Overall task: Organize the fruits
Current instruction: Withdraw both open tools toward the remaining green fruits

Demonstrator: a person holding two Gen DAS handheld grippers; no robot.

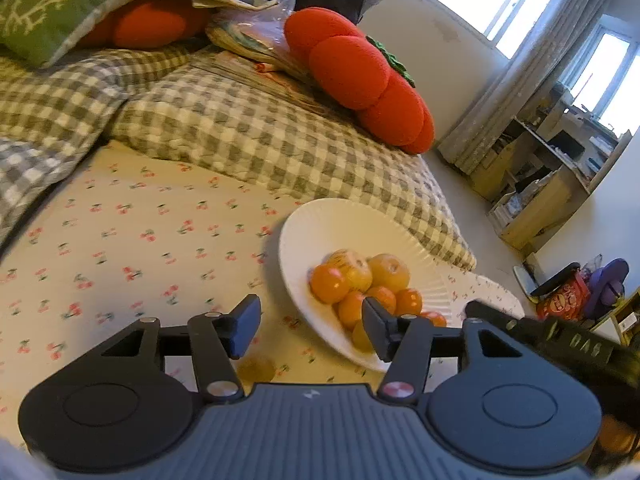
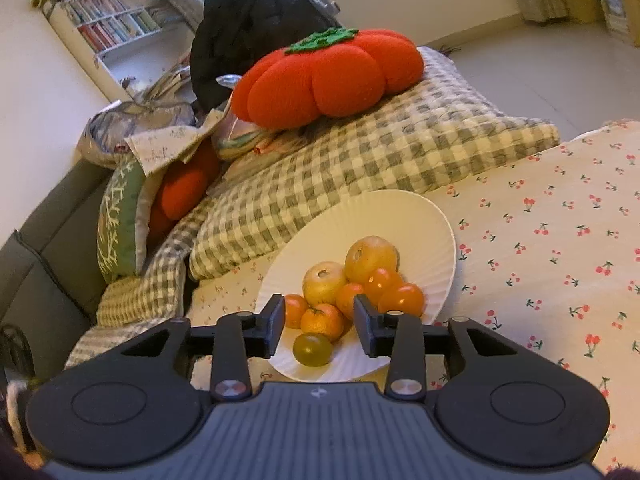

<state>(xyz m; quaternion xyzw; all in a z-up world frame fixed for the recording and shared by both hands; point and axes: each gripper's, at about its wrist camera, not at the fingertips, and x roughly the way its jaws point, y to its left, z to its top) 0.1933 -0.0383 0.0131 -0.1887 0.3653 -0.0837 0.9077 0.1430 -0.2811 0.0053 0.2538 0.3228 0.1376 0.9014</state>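
A white ribbed plate (image 1: 344,224) (image 2: 400,216) lies on the cherry-print sheet and holds two yellow apples (image 2: 372,254), several small oranges (image 2: 402,298) and a greenish-yellow round fruit (image 2: 312,350). My right gripper (image 2: 319,330) is open above the plate's near rim; the greenish fruit lies on the plate between its fingers, untouched. My left gripper (image 1: 310,328) is open and empty over the sheet, left of the plate. A brownish fruit (image 1: 256,369) lies on the sheet under its left finger (image 1: 244,326). The right gripper's body (image 1: 560,340) shows beside the plate.
A checked quilt (image 1: 240,136) is bunched behind the plate. A red pumpkin cushion (image 2: 324,76) lies on it, with a second one and a green pillow (image 1: 56,4) further back. The bed edge and floor clutter (image 1: 568,296) are on the right of the left wrist view.
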